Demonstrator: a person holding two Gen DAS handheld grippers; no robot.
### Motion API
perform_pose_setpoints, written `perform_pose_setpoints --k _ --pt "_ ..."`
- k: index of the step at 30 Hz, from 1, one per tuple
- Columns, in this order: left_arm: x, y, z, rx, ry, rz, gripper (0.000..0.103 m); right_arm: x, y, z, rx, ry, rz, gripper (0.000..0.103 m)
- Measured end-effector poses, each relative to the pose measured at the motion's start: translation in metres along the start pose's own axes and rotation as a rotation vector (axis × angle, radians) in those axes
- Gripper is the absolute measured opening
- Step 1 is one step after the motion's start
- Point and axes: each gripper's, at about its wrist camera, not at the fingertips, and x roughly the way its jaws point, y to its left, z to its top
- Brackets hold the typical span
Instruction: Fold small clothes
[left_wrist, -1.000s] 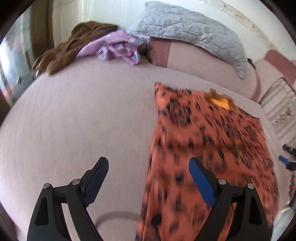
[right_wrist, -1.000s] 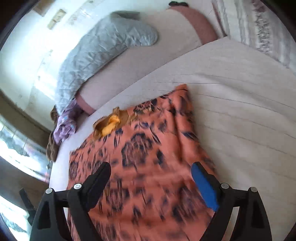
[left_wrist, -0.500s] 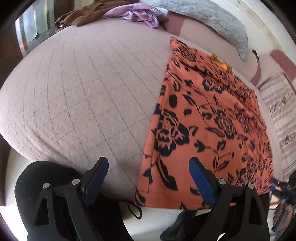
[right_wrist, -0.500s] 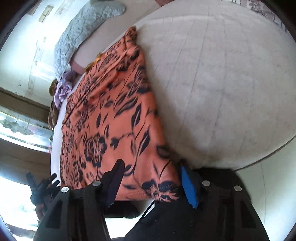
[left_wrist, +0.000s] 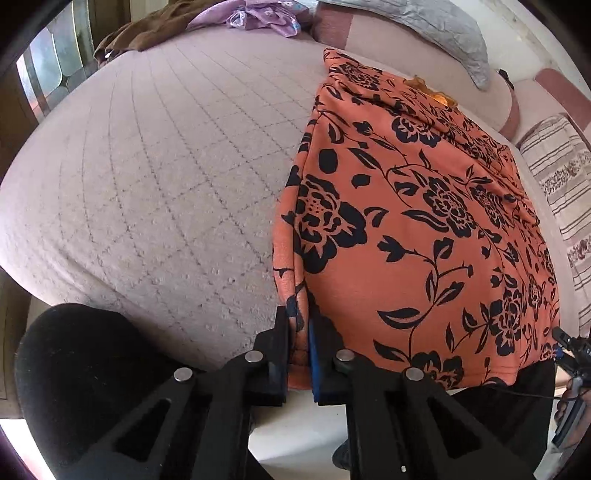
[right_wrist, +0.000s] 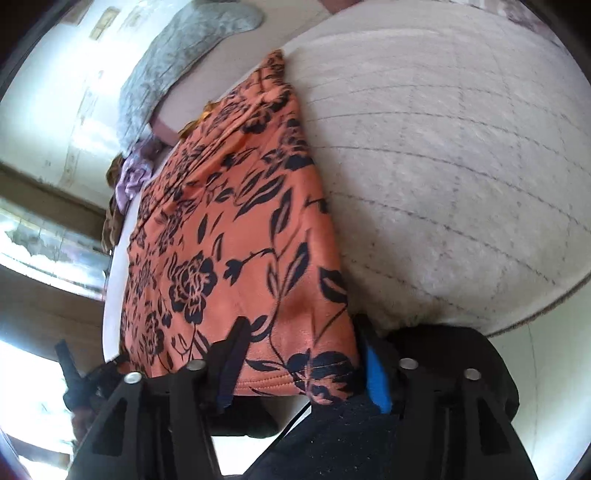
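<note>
An orange garment with black flowers (left_wrist: 424, 206) lies flat on the pale quilted bed (left_wrist: 166, 166), its near hem at the bed's front edge. My left gripper (left_wrist: 298, 332) is shut on the garment's near left corner. In the right wrist view the garment (right_wrist: 229, 236) runs away from me, and my right gripper (right_wrist: 299, 362) is open, its fingers on either side of the near right corner of the hem. The right gripper also shows at the far right of the left wrist view (left_wrist: 569, 347).
A grey quilted pillow (left_wrist: 424, 22), a purple garment (left_wrist: 266, 14) and a brown garment (left_wrist: 147, 29) lie at the far end of the bed. A striped cloth (left_wrist: 561, 173) is at the right. My black-clad knees (left_wrist: 74, 369) are below the bed edge.
Both grippers came back and down to the garment's near hem. The left gripper has shut on the left corner. The right gripper has narrowed around the right corner.
</note>
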Motion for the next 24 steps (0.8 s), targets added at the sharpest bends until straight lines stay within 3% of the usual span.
perform_pose_setpoints --k 2,5,7,8,9,10,14,16,17,18,19,21,22,23,24 --pt "0.0 -0.002 -0.001 0.01 -0.001 0.006 0.01 0.002 0.001 0.001 -0.011 0.013 -0.016 0.066" --pt "0.002 -0.005 -0.002 0.016 -0.004 0.002 0.026 0.004 0.005 0.004 -0.033 0.043 -0.038 0.064" --pt "0.005 -0.007 -0.003 0.017 -0.004 -0.002 0.02 0.002 0.003 0.006 -0.028 0.047 -0.067 0.036" --pt "0.004 -0.007 -0.004 0.023 -0.003 -0.001 0.007 0.001 0.001 0.006 -0.022 0.047 -0.078 0.03" --pt "0.002 -0.006 -0.004 0.024 -0.004 -0.013 0.007 -0.001 -0.003 0.006 -0.006 0.049 -0.079 0.017" --pt "-0.004 -0.005 -0.004 0.017 -0.021 -0.019 0.007 -0.003 -0.008 0.006 0.018 0.055 -0.059 0.011" --pt "-0.035 -0.009 -0.005 0.019 -0.106 -0.045 0.007 -0.019 -0.006 0.004 0.039 0.036 -0.006 0.011" --pt "-0.03 -0.008 -0.003 0.015 -0.093 -0.047 0.01 -0.031 0.003 0.007 0.025 0.006 0.018 0.011" --pt "-0.02 -0.007 -0.003 0.021 -0.069 -0.032 0.014 -0.03 0.001 0.009 0.037 0.002 0.025 0.013" --pt "-0.005 -0.007 -0.004 0.025 -0.022 0.009 0.028 -0.025 -0.004 0.011 0.052 0.017 0.026 0.015" --pt "0.006 -0.007 -0.005 0.023 0.013 0.034 0.034 -0.017 -0.009 0.012 0.069 0.046 0.015 0.02" --pt "0.004 -0.009 -0.007 0.031 -0.026 0.03 0.046 0.004 -0.021 0.013 0.122 0.113 -0.023 0.033" --pt "0.003 -0.011 -0.008 0.041 -0.024 0.02 0.046 0.005 -0.021 0.013 0.125 0.106 -0.013 0.041" --pt "0.002 -0.012 -0.008 0.041 -0.021 0.018 0.035 0.003 -0.019 0.013 0.119 0.102 0.005 0.047" --pt "0.002 -0.011 -0.007 0.035 -0.019 0.019 0.007 0.003 -0.017 0.013 0.111 0.101 0.02 0.051"
